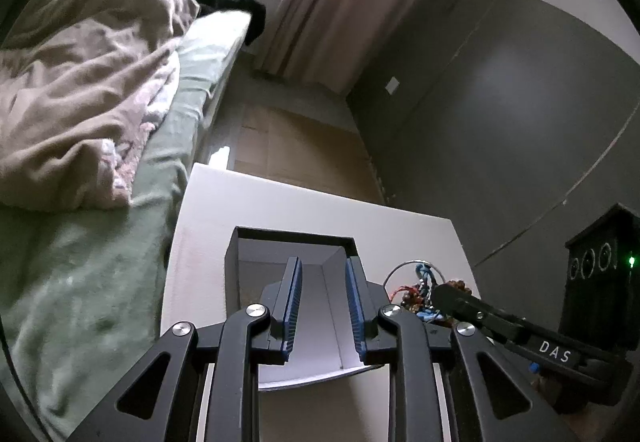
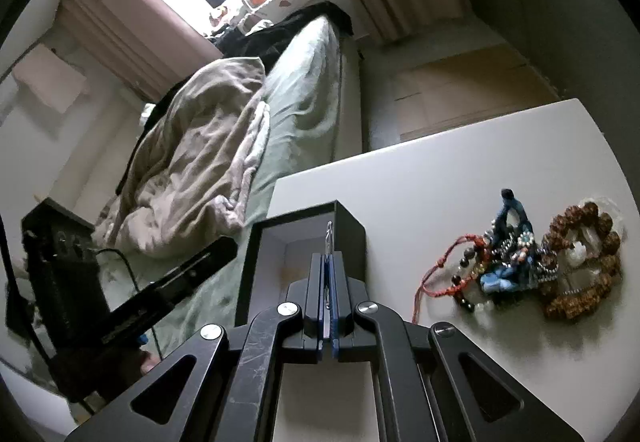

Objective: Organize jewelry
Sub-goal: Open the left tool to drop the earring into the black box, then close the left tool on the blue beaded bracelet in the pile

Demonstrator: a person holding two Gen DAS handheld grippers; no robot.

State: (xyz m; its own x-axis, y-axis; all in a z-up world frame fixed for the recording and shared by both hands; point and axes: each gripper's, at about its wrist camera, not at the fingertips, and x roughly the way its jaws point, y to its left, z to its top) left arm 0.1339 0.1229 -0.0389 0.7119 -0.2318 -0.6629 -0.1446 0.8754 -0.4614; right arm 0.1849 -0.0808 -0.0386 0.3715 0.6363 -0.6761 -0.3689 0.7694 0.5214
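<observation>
Jaws, left wrist view: left gripper (image 1: 322, 306) has its blue-padded fingers (image 1: 293, 300) spread apart with nothing between them, held over the open box (image 1: 240, 262).
Box, left wrist view: dark outside, pale inside, standing on the white table (image 1: 280, 202).
Jewelry, left wrist view: a tangled pile (image 1: 416, 290) lies on the table just right of the box, partly hidden by the right gripper (image 1: 444, 292), whose tip reaches in from the right.
Jaws, right wrist view: right gripper (image 2: 329, 262) is pressed together on a thin silvery piece (image 2: 329, 236) that sticks up past the fingertips, over the open box (image 2: 352, 238).
Jewelry, right wrist view: the pile (image 2: 520, 262) sits on the white table (image 2: 440, 170) to the right of the box, apart from it; it holds a red cord bracelet (image 2: 440, 270), blue pieces and brown beads (image 2: 580, 242).
Surroundings: a bed (image 2: 304, 90) with a rumpled blanket (image 2: 192, 162) stands beside the table.
</observation>
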